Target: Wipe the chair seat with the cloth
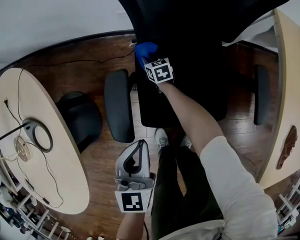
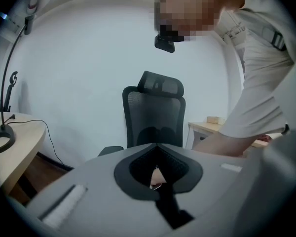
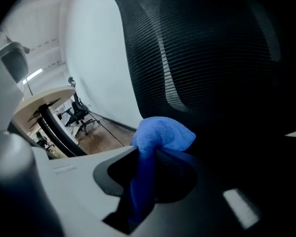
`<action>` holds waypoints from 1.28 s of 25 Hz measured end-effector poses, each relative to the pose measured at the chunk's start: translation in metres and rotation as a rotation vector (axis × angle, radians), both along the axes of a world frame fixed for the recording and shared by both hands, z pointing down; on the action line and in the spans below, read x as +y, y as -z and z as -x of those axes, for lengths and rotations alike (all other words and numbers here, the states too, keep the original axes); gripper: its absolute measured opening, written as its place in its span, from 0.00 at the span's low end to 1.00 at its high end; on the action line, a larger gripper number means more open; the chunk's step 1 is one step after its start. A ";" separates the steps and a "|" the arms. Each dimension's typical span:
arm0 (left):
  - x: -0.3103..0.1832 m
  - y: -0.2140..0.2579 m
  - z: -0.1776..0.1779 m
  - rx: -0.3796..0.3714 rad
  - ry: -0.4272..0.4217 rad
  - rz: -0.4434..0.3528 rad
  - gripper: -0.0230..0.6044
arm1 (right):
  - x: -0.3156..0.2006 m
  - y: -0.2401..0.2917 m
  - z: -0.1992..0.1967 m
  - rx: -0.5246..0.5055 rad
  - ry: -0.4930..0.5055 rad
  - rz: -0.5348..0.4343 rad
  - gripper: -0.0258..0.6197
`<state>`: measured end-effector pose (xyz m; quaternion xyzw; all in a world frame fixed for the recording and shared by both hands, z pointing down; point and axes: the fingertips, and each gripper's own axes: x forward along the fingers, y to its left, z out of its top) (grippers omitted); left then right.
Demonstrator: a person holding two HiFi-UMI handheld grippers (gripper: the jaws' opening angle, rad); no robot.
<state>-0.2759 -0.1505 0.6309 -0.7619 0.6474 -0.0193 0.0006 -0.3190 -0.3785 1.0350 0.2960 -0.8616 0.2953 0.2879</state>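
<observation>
- The right claw [image 1: 148, 59] is squeezed shut on a soft blue fluffy cloth [image 3: 160, 135]. A puff of the cloth sticks out past the claw's tips.
- The cloth is low down at the back edge of the flat black chair seat [image 1: 190, 101], at the corner near the long dark armrest [image 1: 119, 104].
- The black mesh chair back [image 3: 202, 58] is right in front of this claw.
- I cannot tell if the cloth is touching the seat.
- The left claw [image 2: 157, 149] is closed with nothing in it. It hangs low, well away from the seat, with its tips pointing at the chair.
- The seat shows no clean or dirty parts, so I cannot see how much is wiped.
- My guess is that most of the wiping is still to do. Nearly all of the seat lies to the right of the cloth claw and back toward the person.
</observation>
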 end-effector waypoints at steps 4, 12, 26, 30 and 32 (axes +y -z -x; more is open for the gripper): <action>-0.005 0.004 -0.009 -0.003 -0.011 -0.003 0.17 | -0.028 0.008 -0.041 0.009 -0.050 -0.004 0.18; -0.027 0.008 -0.043 0.046 -0.059 0.011 0.17 | -0.086 0.000 -0.261 0.148 -0.327 0.024 0.18; -0.041 0.016 -0.082 0.075 -0.067 0.001 0.17 | -0.014 0.081 -0.186 -0.108 -0.246 0.001 0.18; -0.035 0.023 -0.071 0.036 -0.051 -0.027 0.17 | 0.070 0.069 -0.046 -0.175 -0.073 0.139 0.18; -0.030 0.016 -0.063 0.028 -0.029 -0.026 0.17 | 0.090 0.036 -0.012 -0.124 -0.042 0.183 0.18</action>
